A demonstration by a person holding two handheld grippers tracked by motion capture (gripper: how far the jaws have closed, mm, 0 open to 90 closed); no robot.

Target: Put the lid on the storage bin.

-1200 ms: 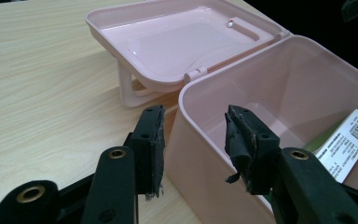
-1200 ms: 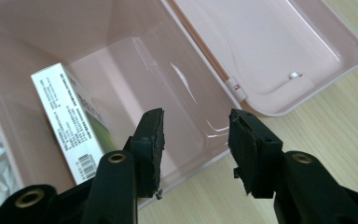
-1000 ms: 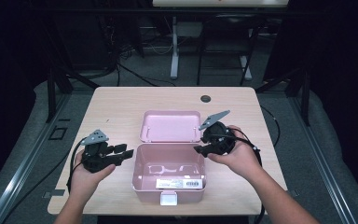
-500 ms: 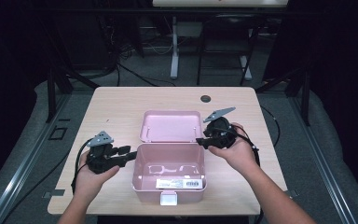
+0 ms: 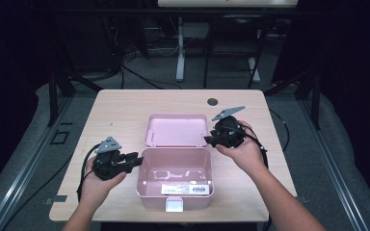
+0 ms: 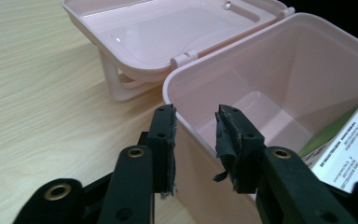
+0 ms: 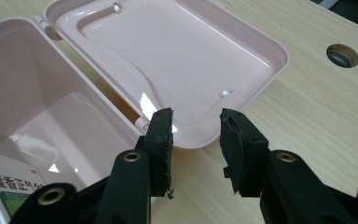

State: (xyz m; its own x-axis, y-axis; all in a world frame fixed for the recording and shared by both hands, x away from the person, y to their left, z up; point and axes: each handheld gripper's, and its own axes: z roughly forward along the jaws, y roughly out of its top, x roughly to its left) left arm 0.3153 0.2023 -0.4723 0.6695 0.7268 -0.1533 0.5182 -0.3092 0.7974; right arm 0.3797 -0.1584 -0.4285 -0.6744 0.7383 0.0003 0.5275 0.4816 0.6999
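An open pink plastic box (image 5: pixel 147 192) stands at the middle of the table, its lid (image 5: pixel 176 130) laid flat behind it. Inside, near the front, lies a white and green carton (image 6: pixel 349 135) with a barcode. My left gripper (image 5: pixel 136 159) is open at the box's left wall. In the left gripper view its jaws straddle the rim (image 6: pixel 186 84), one outside and one over the inside, with a gap on both sides. My right gripper (image 5: pixel 208 140) is open just off the lid's right front corner (image 7: pixel 200 140), with nothing between its fingers.
The wooden table (image 5: pixel 125 110) has a round cable hole (image 5: pixel 212 101) behind the lid. A white latch (image 5: pixel 175 206) hangs at the box's front. Black stands and cables fill the dark floor beyond the far edge.
My left gripper has slid right until its jaws reach the box's left wall. The right gripper has edged slightly back along the lid's right corner.
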